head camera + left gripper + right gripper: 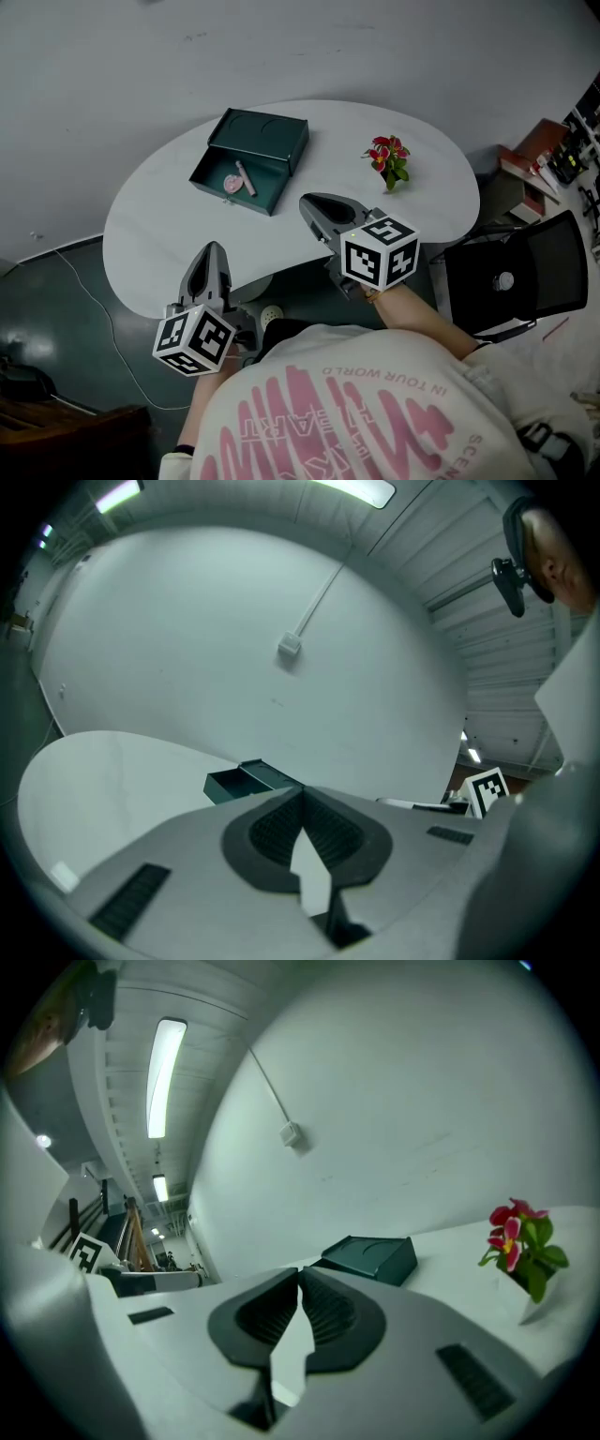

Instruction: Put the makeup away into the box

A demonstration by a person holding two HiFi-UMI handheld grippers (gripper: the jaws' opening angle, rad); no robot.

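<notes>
Left gripper (211, 247) and right gripper (308, 201), both closed and empty, sit below the open box (272, 141); right is nearer; pink makeup stick (244, 176) lies diagonally inside.

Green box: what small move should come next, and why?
Probably bring the right gripper to the raised lid of the box and tip it shut: pink makeup lies inside, none shows on the table, and this and the left gripper are shut, empty.
</notes>
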